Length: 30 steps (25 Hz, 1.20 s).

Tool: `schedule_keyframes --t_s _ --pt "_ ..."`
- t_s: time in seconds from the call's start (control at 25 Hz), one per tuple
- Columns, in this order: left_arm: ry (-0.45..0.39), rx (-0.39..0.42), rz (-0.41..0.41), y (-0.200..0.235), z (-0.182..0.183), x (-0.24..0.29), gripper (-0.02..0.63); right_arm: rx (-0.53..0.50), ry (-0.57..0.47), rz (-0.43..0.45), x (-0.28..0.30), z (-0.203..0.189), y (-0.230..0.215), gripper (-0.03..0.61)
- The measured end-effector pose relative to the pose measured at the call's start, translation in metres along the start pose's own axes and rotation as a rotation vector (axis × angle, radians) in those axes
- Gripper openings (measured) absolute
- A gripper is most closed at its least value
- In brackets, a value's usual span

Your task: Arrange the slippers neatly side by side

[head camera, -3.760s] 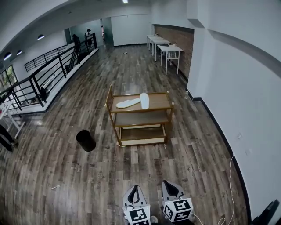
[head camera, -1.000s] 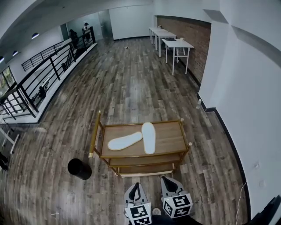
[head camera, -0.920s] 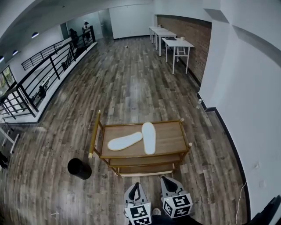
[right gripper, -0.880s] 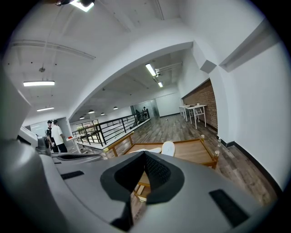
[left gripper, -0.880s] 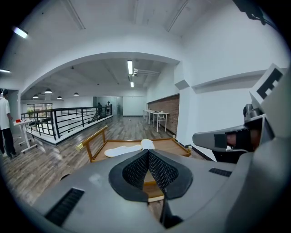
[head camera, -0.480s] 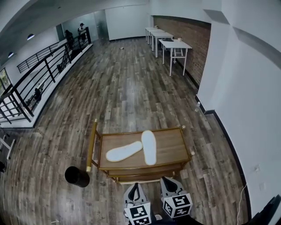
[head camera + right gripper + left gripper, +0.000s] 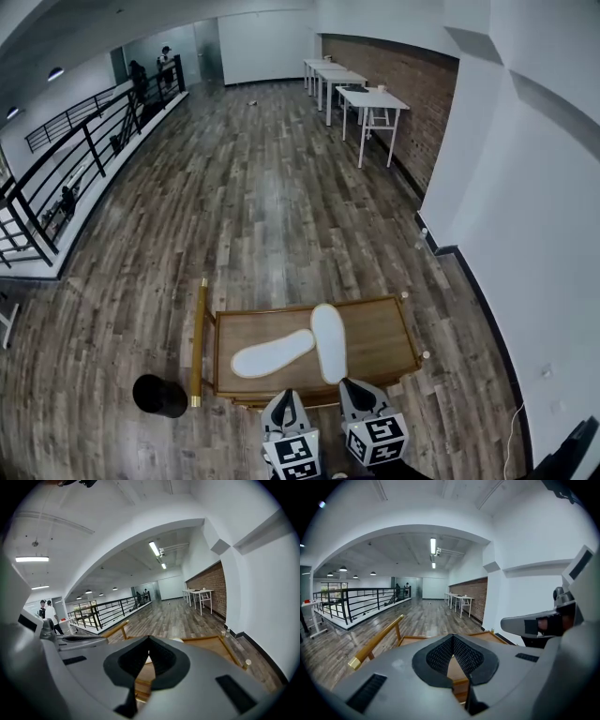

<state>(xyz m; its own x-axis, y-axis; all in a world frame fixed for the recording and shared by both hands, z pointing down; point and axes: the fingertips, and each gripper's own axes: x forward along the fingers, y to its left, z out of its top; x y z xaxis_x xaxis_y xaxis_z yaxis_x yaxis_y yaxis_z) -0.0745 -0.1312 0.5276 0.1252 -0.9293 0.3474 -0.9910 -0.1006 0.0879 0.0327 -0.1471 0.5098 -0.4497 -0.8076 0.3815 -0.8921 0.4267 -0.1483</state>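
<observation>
The left slipper (image 7: 273, 353) lies on the cart (image 7: 380, 337) slanting toward two o'clock, its tip touching the right slipper (image 7: 328, 343), which runs toward twelve; the left gripper (image 7: 285, 409) and right gripper (image 7: 360, 398) hang at the cart's six o'clock edge, jaws together and empty. Because the slippers touch, swinging one would likely drag the other askew; a hard shove could slide either off the top.

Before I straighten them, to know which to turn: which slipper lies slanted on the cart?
The left slipper; it lies diagonally, while the right slipper points straight away.
</observation>
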Motion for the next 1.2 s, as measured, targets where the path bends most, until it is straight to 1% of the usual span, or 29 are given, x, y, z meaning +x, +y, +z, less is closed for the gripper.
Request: schedule_keyframes --t_s 0.16,0.36,0.64,0.84,1.04,1.2 --pt "0.002 -0.023 0.006 0.027 0.007 0.02 0.002 -0.013 0.021 0.0 0.03 0.005 0.01 -0.002" --pt "0.028 -0.015 -0.001 0.043 0.003 0.039 0.002 -0.009 0.027 -0.024 0.05 0.007 0.009 -0.002" --pt "0.054 -0.001 -0.017 0.046 0.004 0.053 0.0 0.013 0.044 -0.058 0.059 0.006 -0.004 -0.002" --pt "0.059 -0.005 0.018 0.049 0.008 0.059 0.0 0.014 0.038 -0.038 0.069 0.015 -0.012 -0.002" --pt "0.065 -0.003 0.056 0.05 0.013 0.06 0.002 -0.002 0.024 -0.003 0.073 0.033 -0.018 -0.002" --pt "0.083 -0.02 0.074 0.051 0.01 0.068 0.0 -0.004 0.019 0.007 0.076 0.039 -0.023 -0.002"
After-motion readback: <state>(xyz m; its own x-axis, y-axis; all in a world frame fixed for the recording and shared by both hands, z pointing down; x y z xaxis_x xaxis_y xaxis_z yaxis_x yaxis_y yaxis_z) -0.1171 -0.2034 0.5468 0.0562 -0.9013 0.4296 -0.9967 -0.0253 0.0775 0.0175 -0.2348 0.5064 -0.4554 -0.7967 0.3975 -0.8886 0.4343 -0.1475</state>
